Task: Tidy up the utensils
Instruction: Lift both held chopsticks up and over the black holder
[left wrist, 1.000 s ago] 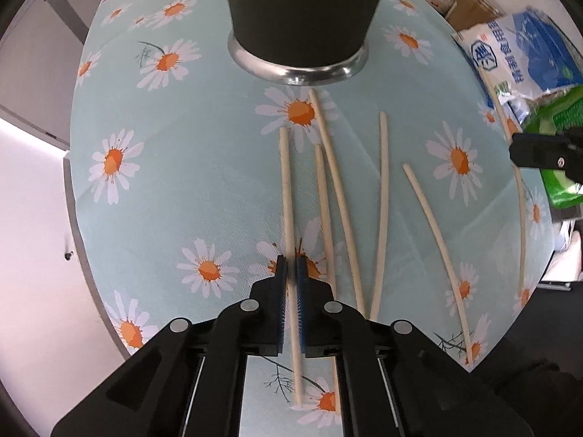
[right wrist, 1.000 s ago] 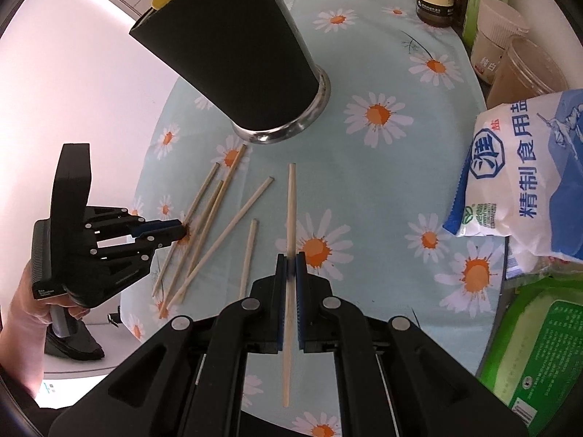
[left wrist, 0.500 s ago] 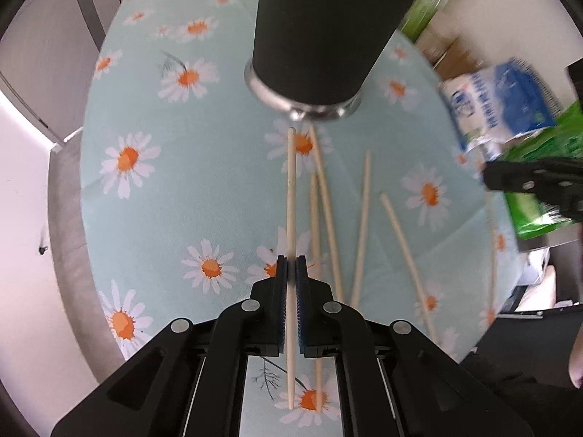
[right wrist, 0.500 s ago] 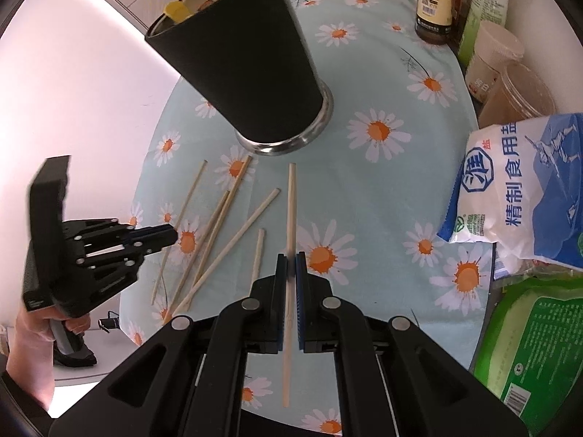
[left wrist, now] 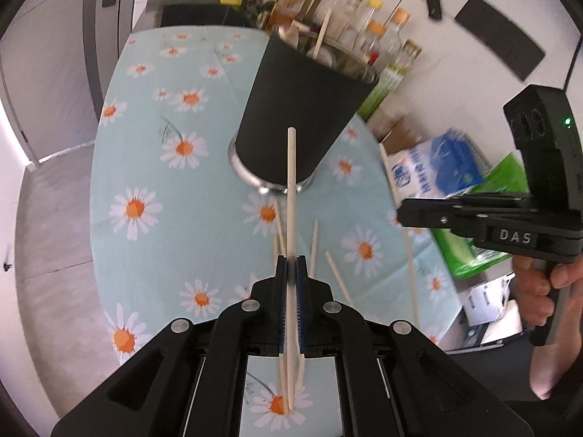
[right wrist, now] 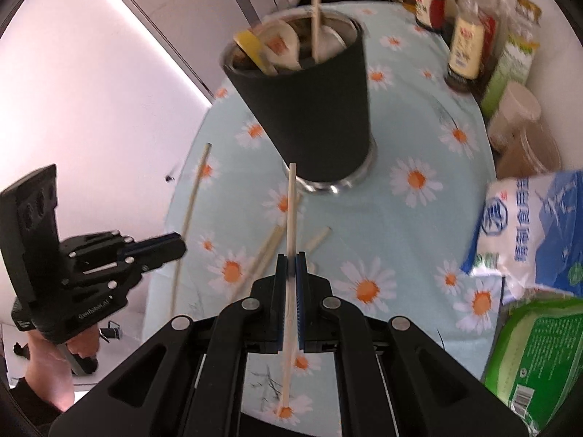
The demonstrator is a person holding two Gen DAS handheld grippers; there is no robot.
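Note:
A black utensil cup (left wrist: 302, 116) with a steel base stands on the daisy tablecloth (left wrist: 145, 167); it holds spoons and one chopstick (right wrist: 315, 14). My left gripper (left wrist: 290, 266) is shut on a pale chopstick (left wrist: 291, 189) and holds it above the table, pointing at the cup. My right gripper (right wrist: 290, 264) is shut on another chopstick (right wrist: 290, 211), also raised toward the cup (right wrist: 309, 109). Several loose chopsticks (left wrist: 337, 276) lie on the cloth in front of the cup. Each gripper shows in the other's view, the right one (left wrist: 404, 211) and the left one (right wrist: 178, 247).
A white and blue salt bag (right wrist: 528, 233) and a green packet (right wrist: 539, 357) lie at the right. Sauce bottles (right wrist: 466, 47) and jars (left wrist: 368, 32) stand behind the cup along the wall. The table's left edge (left wrist: 96, 189) drops to the floor.
Both grippers have lifted their chopsticks off the cloth and tilted up, so the cup's open top now shows. The loose chopsticks have stayed on the table.

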